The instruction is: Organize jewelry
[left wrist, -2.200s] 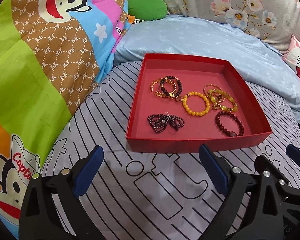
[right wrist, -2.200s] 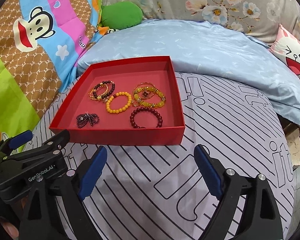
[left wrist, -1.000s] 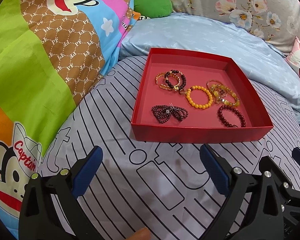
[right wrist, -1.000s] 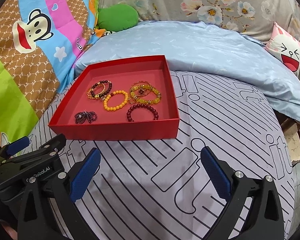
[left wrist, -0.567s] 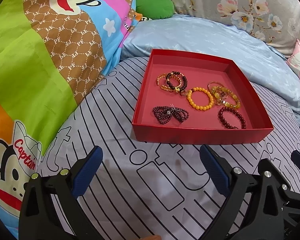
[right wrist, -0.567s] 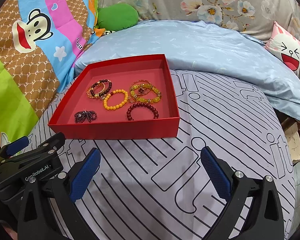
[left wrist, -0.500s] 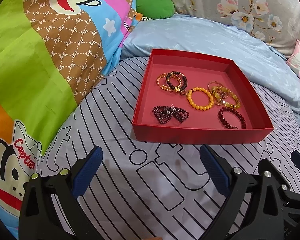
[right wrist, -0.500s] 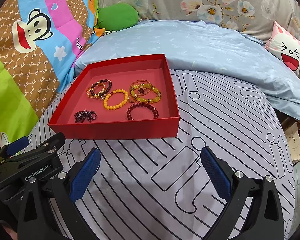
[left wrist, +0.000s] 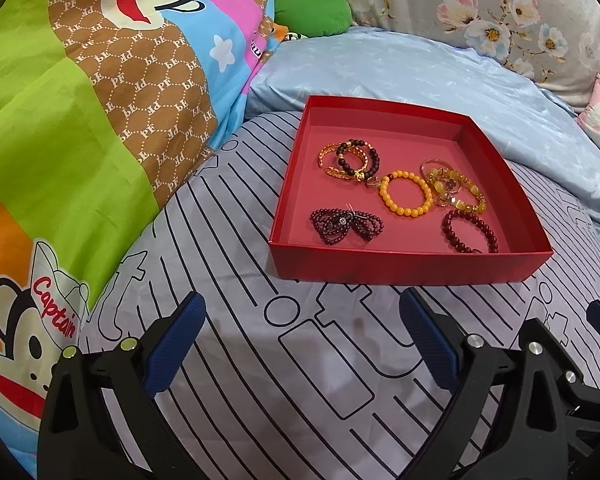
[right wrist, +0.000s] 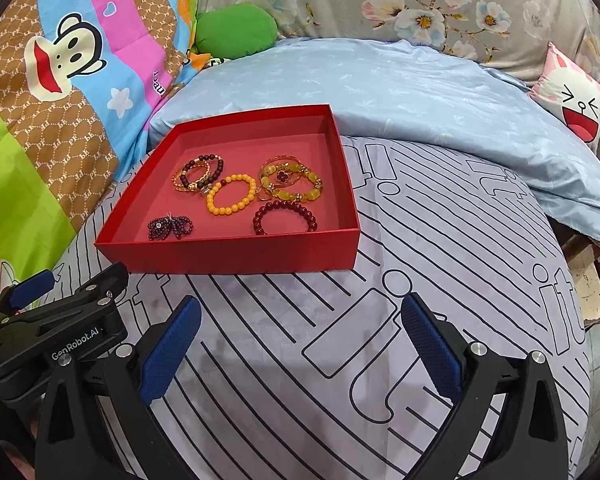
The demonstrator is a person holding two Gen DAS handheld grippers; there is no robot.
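A shallow red tray (left wrist: 380,268) (right wrist: 228,256) sits on the striped bedsheet and holds several bracelets: an orange bead bracelet (left wrist: 405,193) (right wrist: 231,194), a dark red bead bracelet (left wrist: 469,231) (right wrist: 284,217), a dark bow-shaped bead piece (left wrist: 346,225) (right wrist: 170,227), a gold and dark bead pair (left wrist: 350,160) (right wrist: 198,174), and a yellow stone and gold cluster (left wrist: 454,186) (right wrist: 292,184). My left gripper (left wrist: 300,340) is open and empty, in front of the tray. My right gripper (right wrist: 300,340) is open and empty, in front of the tray's right corner.
A colourful monkey-print quilt (left wrist: 80,120) rises on the left. A light blue blanket (right wrist: 380,88) lies behind the tray, with a green cushion (right wrist: 236,34) and a pink cartoon pillow (right wrist: 572,96) beyond. The bed edge drops off at the right (right wrist: 592,280).
Both grippers have drawn back a little from the tray and stayed open. The tray and bracelets have not moved.
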